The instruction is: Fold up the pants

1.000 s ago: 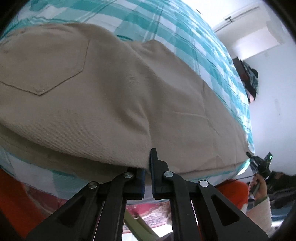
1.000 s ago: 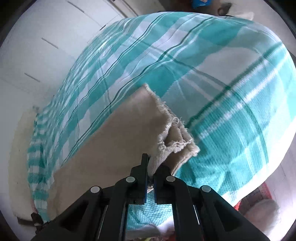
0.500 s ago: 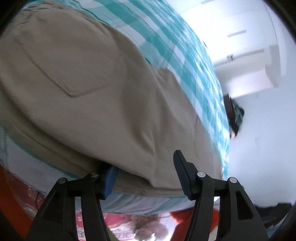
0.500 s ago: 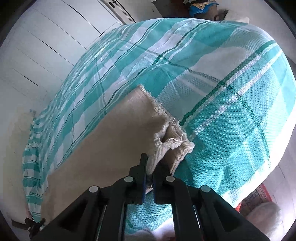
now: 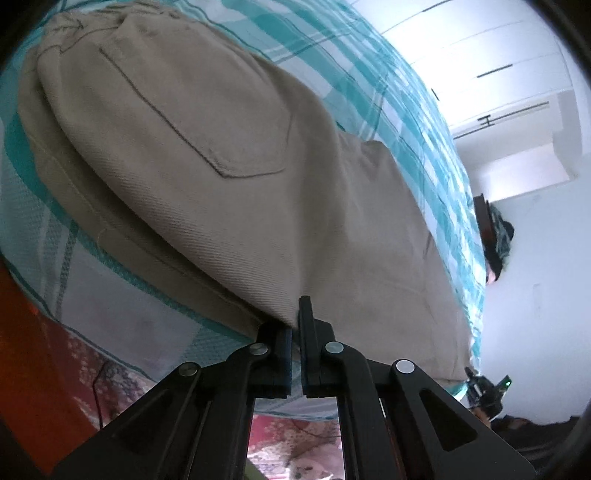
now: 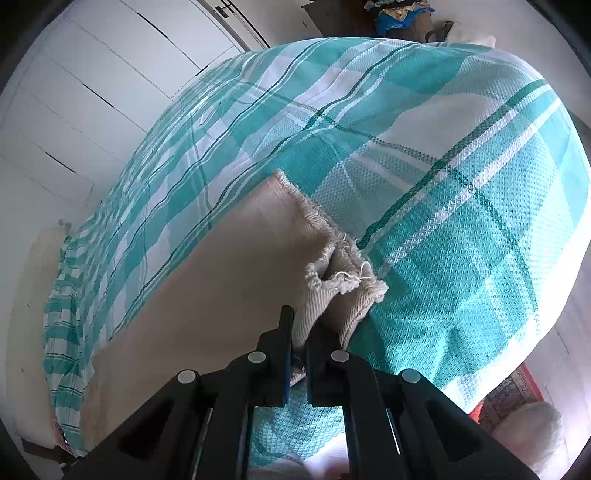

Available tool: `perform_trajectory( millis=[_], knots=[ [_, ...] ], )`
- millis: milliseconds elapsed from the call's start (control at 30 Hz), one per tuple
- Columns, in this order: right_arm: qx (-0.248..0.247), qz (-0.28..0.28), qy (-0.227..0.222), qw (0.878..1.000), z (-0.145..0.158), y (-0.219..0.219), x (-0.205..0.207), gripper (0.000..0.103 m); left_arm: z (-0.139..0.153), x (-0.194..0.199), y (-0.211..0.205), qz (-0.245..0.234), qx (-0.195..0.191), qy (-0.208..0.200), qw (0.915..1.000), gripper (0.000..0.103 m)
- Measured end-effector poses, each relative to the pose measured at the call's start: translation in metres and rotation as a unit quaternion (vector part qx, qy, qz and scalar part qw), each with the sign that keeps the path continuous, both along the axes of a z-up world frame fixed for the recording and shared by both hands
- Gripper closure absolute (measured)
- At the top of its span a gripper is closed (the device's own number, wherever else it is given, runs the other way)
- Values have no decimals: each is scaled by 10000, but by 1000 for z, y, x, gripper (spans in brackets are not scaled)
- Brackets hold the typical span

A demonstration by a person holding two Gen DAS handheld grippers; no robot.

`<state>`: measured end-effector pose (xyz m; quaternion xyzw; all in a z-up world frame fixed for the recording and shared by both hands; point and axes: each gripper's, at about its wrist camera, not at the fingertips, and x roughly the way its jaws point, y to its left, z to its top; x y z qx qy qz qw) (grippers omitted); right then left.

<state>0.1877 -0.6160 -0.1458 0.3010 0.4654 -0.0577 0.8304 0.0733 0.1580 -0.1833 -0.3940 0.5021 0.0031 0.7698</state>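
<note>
Beige pants [image 5: 221, 184] lie flat on a teal-and-white checked bedcover [image 5: 406, 110], folded lengthwise with a back pocket [image 5: 207, 122] facing up. My left gripper [image 5: 295, 325] is shut on the near edge of the pants, below the pocket, with the cloth pinched between its pads. In the right wrist view the leg [image 6: 221, 277] runs away to the left and its frayed hems [image 6: 332, 258] are stacked. My right gripper [image 6: 300, 332] is shut on the near corner of those hems, lifting it slightly off the bedcover [image 6: 443, 184].
White wardrobe doors [image 6: 92, 74] stand beyond the bed. A red patterned rug [image 5: 44, 350] lies on the floor below the near bed edge. Dark clutter [image 6: 399, 18] sits past the bed's far end. The other gripper [image 5: 487, 391] shows small at the bed's far corner.
My left gripper opened, slid along the pants' near edge towards the pocket end while rolling, and shut again on the edge. The right gripper kept its hold on the hem.
</note>
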Motion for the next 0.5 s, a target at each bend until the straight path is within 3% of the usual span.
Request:
perform_trajectory(
  millis=[100,133,167,200,233,267,367,500],
  knots=[
    [-56,-30,-25,10000,6,2,-5,93,6,-2,-1,-113,232,134,9996,95],
    [-68,-45,-56,10000,9,3,-10,83,9,-3,-1,-152,288,191,9993,93],
    [-12,-75,-122,9999,14,3,-17,76,15,-8,-1,-261,404,288,9984,85],
    [102,-114,-218,9996,18,3,-25,55,21,-13,-4,-321,558,369,9972,76],
    [162,-213,-279,9993,23,3,-36,31,28,-21,-5,-352,744,430,9957,61],
    [53,-390,-288,9988,29,3,-49,26,41,-36,-5,-355,960,369,9941,53],
    [-700,-748,-474,9936,53,14,-88,25,73,-49,-8,-428,1434,-29,9887,49],
    [-1256,-494,-789,9877,76,50,-92,25,101,-12,-8,-534,1992,-714,9759,35]
  ],
)
